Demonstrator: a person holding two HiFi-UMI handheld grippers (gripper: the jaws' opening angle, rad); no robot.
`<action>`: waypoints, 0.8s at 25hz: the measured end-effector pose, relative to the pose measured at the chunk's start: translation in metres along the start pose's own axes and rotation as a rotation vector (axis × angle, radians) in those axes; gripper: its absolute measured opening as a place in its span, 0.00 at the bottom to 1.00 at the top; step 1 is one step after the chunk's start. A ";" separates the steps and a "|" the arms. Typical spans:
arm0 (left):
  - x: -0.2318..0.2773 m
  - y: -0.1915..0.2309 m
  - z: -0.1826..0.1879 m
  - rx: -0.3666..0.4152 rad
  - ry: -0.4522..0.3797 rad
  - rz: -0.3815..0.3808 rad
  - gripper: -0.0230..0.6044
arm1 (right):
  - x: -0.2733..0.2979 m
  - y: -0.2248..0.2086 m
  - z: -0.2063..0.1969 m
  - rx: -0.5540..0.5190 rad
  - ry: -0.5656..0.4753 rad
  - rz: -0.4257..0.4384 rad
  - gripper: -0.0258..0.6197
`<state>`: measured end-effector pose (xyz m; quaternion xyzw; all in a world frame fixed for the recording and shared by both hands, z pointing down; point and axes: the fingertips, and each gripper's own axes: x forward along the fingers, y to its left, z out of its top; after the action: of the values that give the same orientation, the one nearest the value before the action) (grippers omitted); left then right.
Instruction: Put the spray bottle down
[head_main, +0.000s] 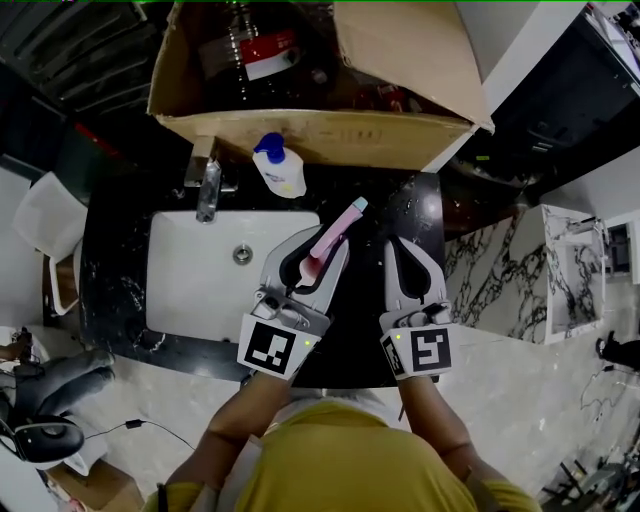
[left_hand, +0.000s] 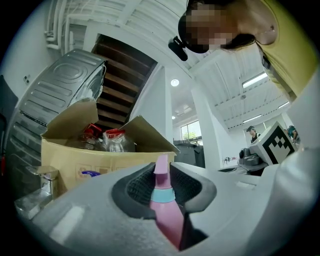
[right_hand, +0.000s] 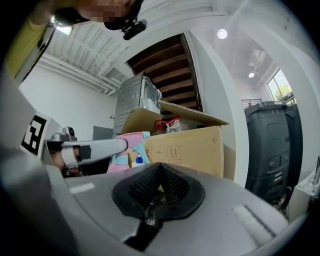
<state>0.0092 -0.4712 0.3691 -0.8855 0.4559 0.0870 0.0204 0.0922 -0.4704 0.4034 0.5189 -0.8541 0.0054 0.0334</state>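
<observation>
Between the left tongs (left_hand: 161, 169), pinched near its collar, is the pink plastic spray bottle with a teal collar (left_hand: 167, 215), nozzle aimed toward the open brown cardboard box (head_main: 330, 135). It is over the black marbled table (head_main: 405, 205), just right of the white rectangular sink basin (head_main: 200, 275). Alongside, the right tongs (right_hand: 159, 174) are pressed together, holding nothing. A white bottle with a blue pump cap (head_main: 279, 168) stands beside the chrome tap (head_main: 208, 190).

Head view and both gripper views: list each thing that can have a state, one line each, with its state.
spray bottle: clamped in the left tongs, not yet set down.
left tongs: shut on the spray bottle.
right tongs: shut, empty.
cardboard box: flaps open, bottles inside.
pump bottle: upright by the faucet.
</observation>
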 end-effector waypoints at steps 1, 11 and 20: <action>0.006 0.002 -0.003 0.003 -0.002 -0.003 0.19 | 0.005 -0.003 -0.002 0.001 0.000 -0.001 0.04; 0.055 0.023 -0.036 -0.001 -0.009 -0.014 0.19 | 0.042 -0.028 -0.024 -0.016 0.006 -0.014 0.04; 0.083 0.032 -0.063 0.017 -0.012 -0.023 0.19 | 0.060 -0.043 -0.044 -0.005 0.030 -0.018 0.04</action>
<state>0.0392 -0.5641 0.4181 -0.8899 0.4464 0.0883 0.0318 0.1054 -0.5411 0.4502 0.5265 -0.8488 0.0106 0.0476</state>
